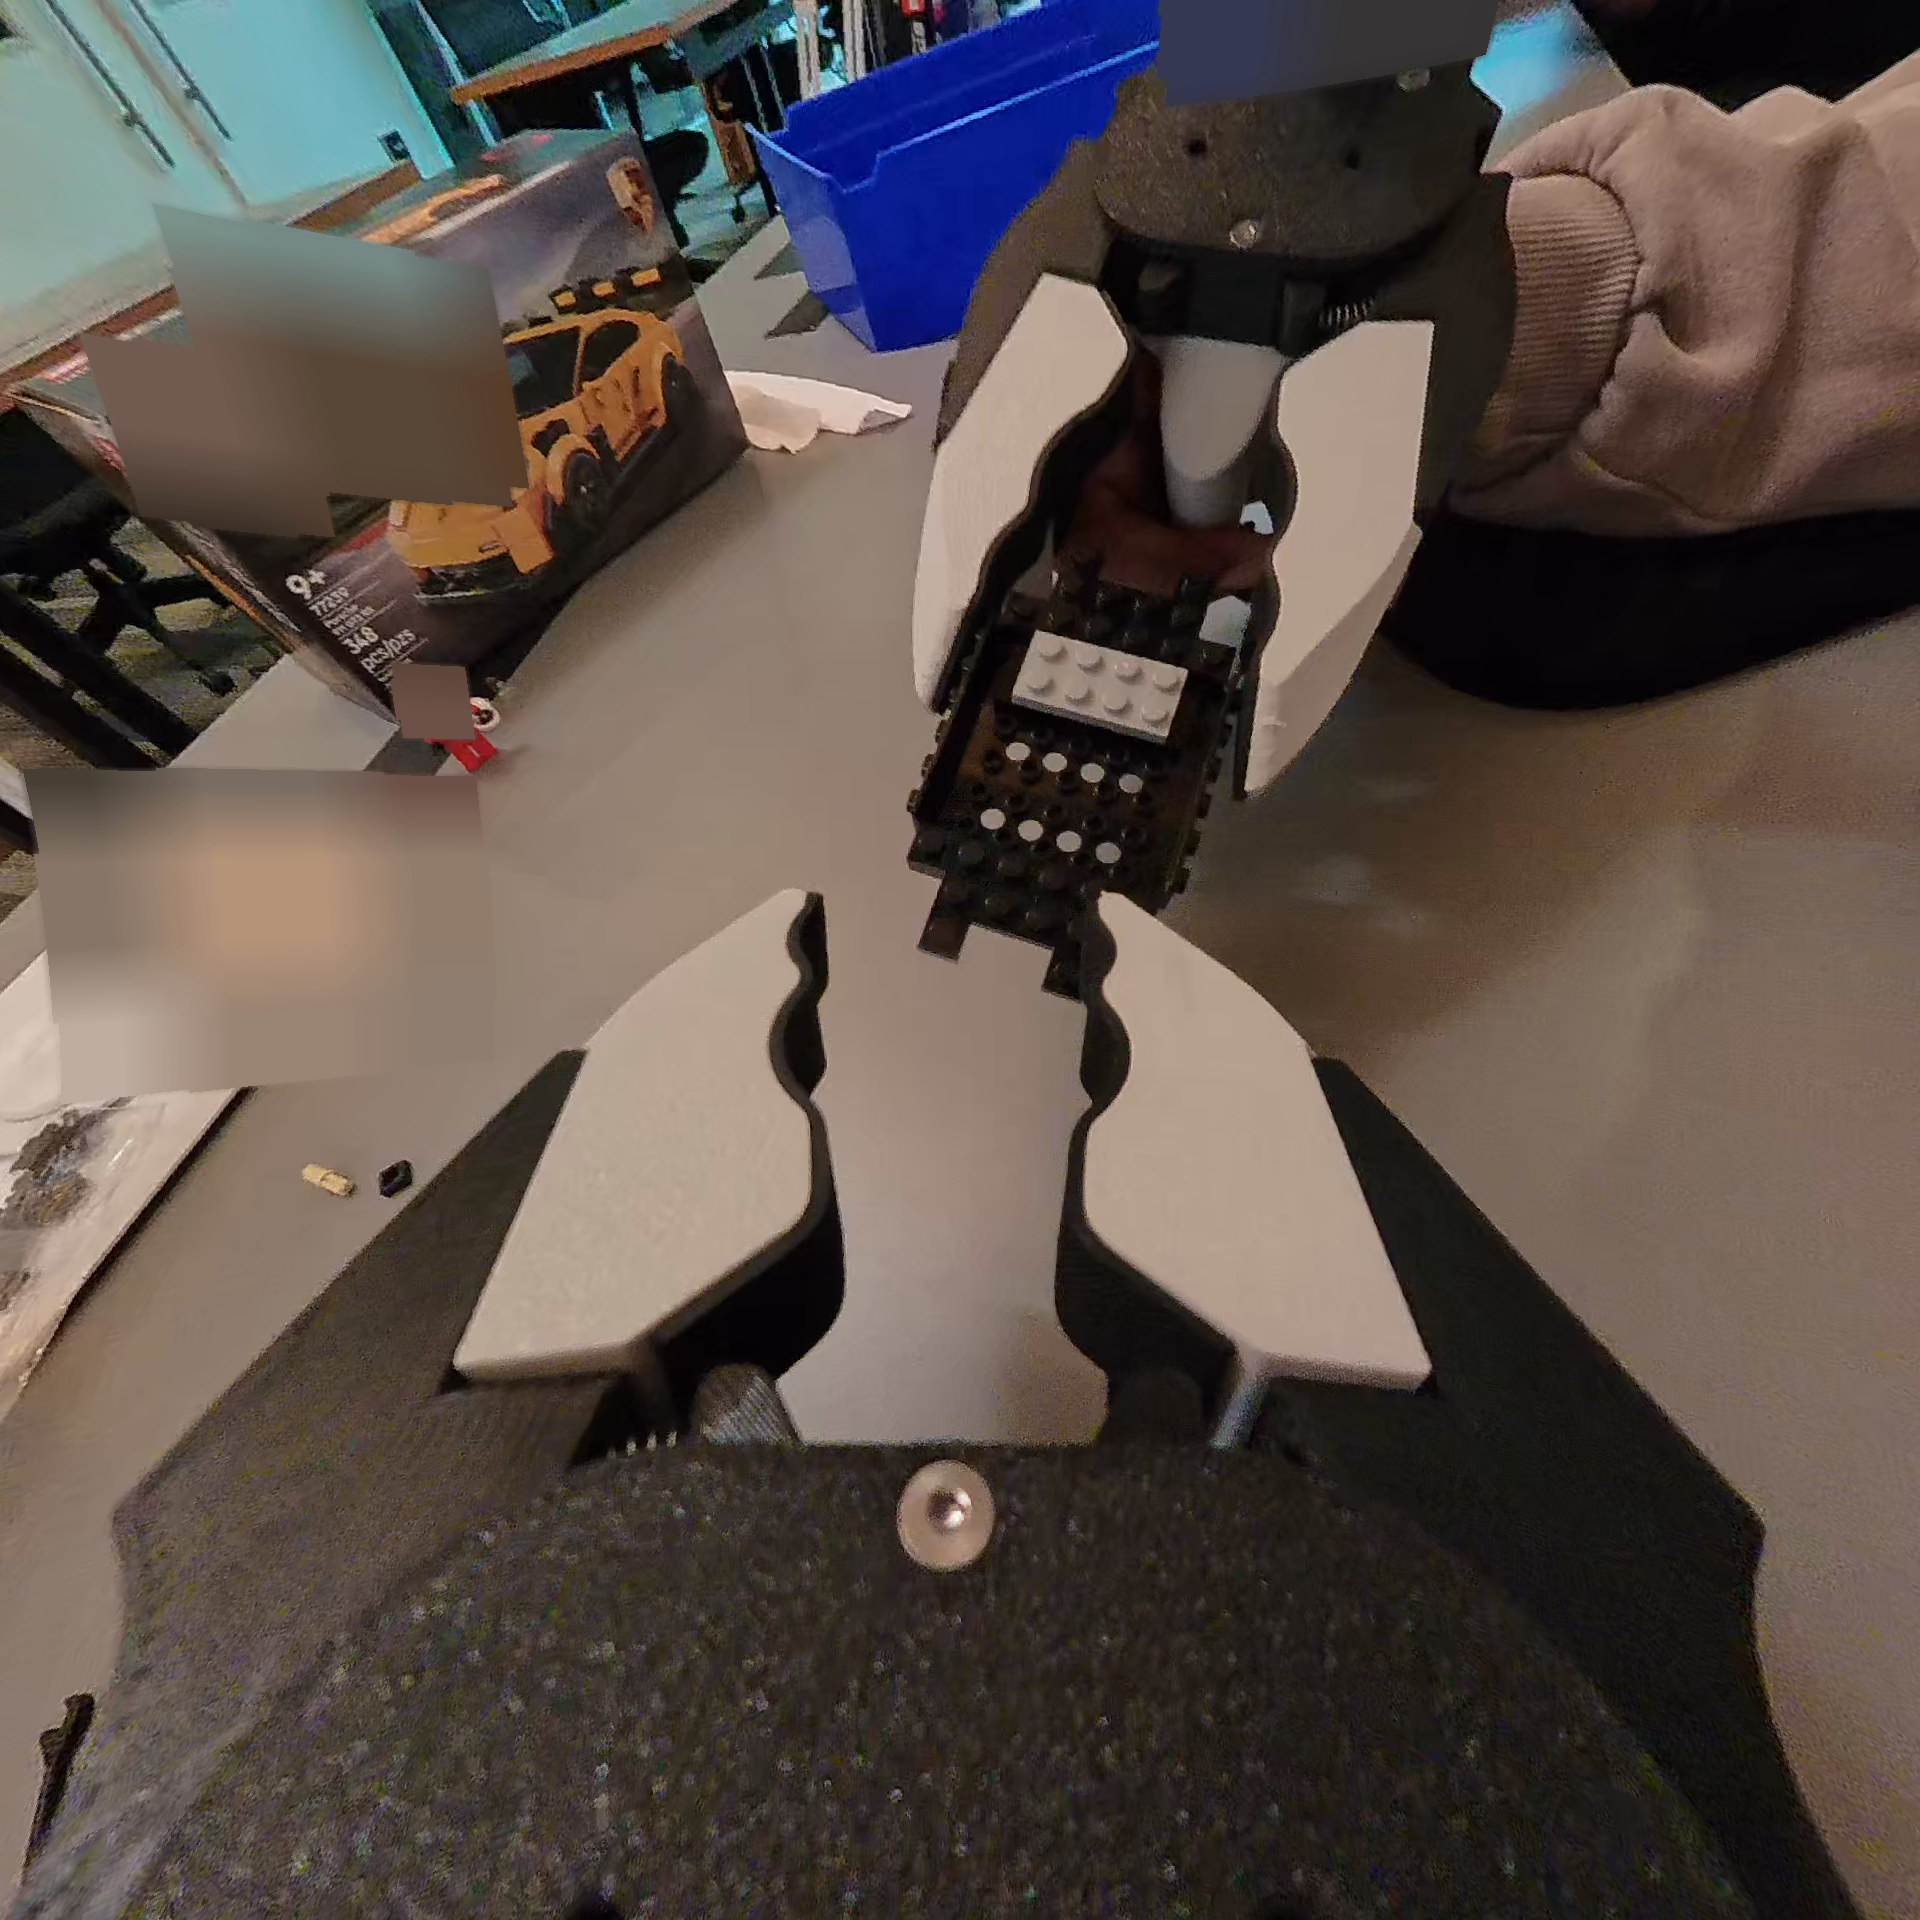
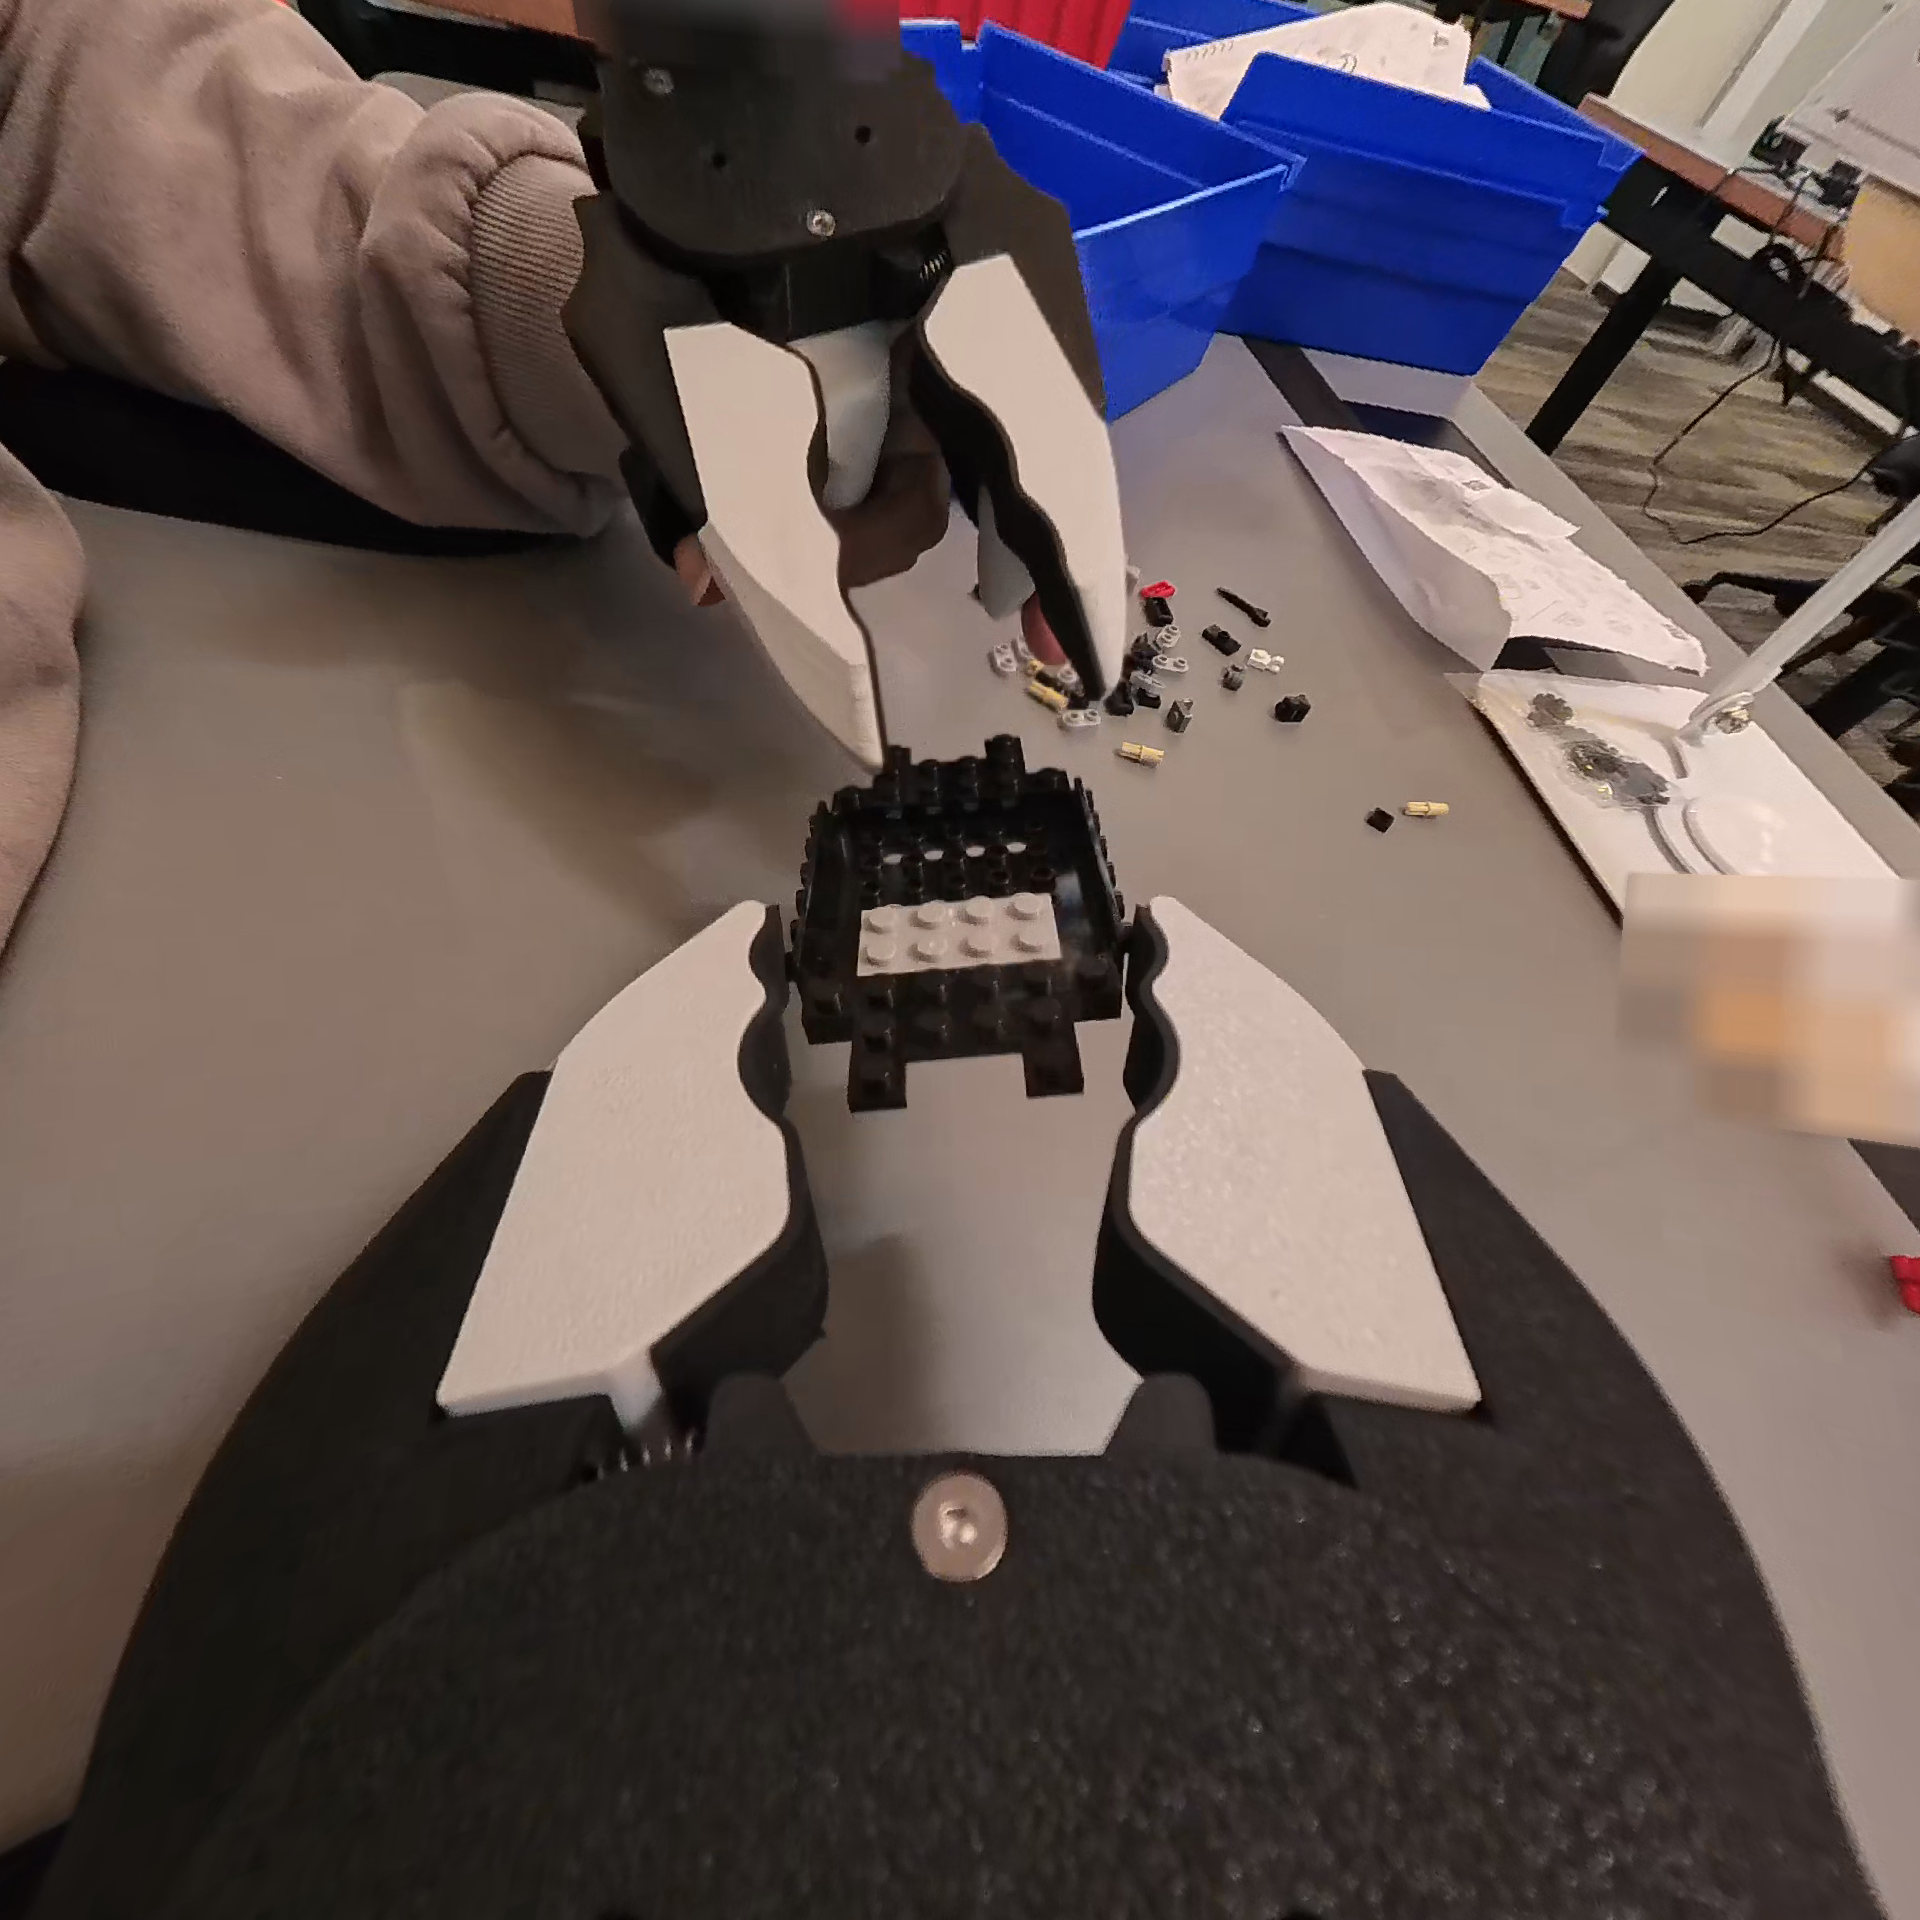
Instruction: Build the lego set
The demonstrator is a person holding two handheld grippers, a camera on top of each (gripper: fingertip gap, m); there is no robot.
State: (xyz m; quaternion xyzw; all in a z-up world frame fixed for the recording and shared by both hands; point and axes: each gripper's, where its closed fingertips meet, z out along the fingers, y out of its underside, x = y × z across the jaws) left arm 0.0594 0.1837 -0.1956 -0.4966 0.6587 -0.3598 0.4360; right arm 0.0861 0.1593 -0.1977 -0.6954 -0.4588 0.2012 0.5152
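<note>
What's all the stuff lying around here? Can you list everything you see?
Black brick-built chassis: one, black, centre of the grey table, between the right gripper's jaws.
Light grey studded plate: one, grey, on the chassis.
Small loose pieces: many, black, grey, tan, one red, beyond the chassis.
Blue plastic bins: several, blue, far table edge.
White paper bag: one, white, near the bins.
Set box with yellow car picture: one, dark, far side in the left wrist view.
Grey sleeve: grey, behind the right gripper.
Left gripper: open, at the chassis end.
Right gripper: shut on the chassis.
</note>
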